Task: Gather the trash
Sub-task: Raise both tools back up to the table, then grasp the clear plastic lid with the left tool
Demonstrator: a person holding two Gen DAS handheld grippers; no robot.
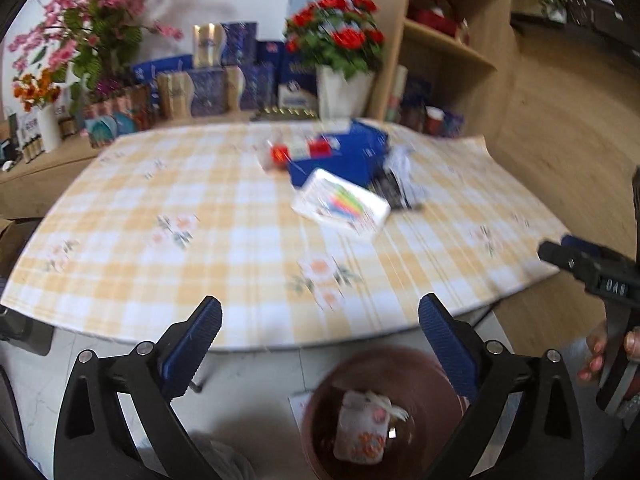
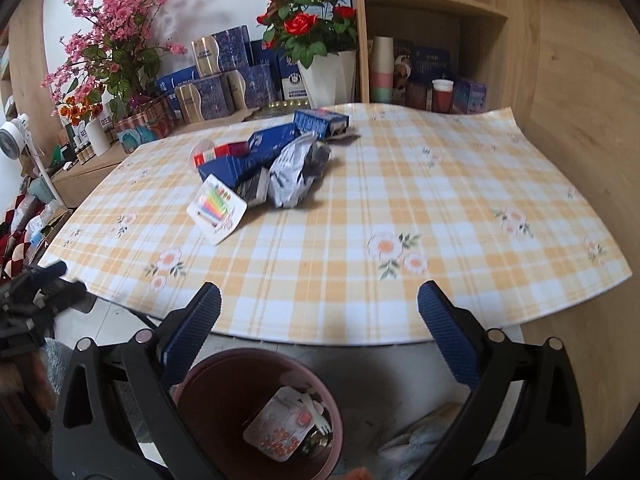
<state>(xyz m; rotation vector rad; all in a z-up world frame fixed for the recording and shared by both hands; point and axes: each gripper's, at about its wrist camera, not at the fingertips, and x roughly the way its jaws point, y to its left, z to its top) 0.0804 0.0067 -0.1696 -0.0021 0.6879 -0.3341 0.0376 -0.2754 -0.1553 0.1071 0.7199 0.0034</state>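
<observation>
Currently both grippers, left and right, gape wide, nothing between the jaws, above the round brown plastic bin. Inside the bin: one floral white card packet, one white plastic fork. Beyond the bin, on the yellow checked tablecloth: one trash pile, blue cartons, one crumpled silver bag.

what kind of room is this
Most likely a home dining or living area: a table with a checked floral tablecloth, potted red roses beside stacked gift boxes, and a wooden shelf unit holding cups.
</observation>
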